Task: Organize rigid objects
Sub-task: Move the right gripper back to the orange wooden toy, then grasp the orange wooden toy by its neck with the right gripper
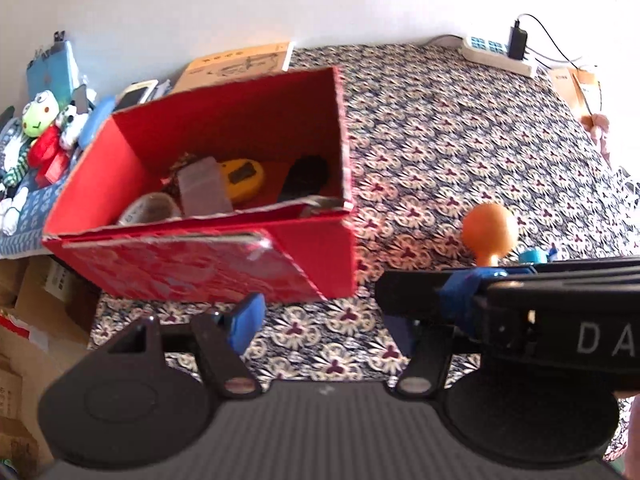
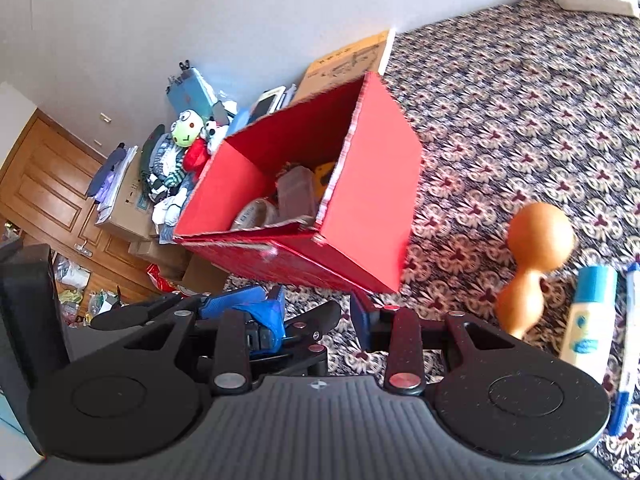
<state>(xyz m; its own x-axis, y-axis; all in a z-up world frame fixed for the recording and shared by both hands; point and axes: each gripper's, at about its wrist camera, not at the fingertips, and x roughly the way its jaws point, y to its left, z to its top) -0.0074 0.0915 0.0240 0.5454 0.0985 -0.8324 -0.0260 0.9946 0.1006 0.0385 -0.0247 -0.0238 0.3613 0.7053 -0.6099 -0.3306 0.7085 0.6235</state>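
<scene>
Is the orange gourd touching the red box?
Apart. The right wrist view shows patterned cloth between the orange gourd and the red box.

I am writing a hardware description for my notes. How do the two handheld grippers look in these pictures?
Both the left gripper and the right gripper are matte black plastic, with a ribbed grey base, two round discs, silver pivot screws and blue-padded fingers. White letters "DA" mark the right gripper's side in the left wrist view.

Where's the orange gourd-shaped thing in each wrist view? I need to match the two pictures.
Left wrist: the orange gourd stands right of centre on the patterned cloth, just beyond the other gripper's black body.
Right wrist: the same gourd is at the right edge, left of a white and blue tube.
Shared landmark: the red box, left of the gourd in both.
</scene>
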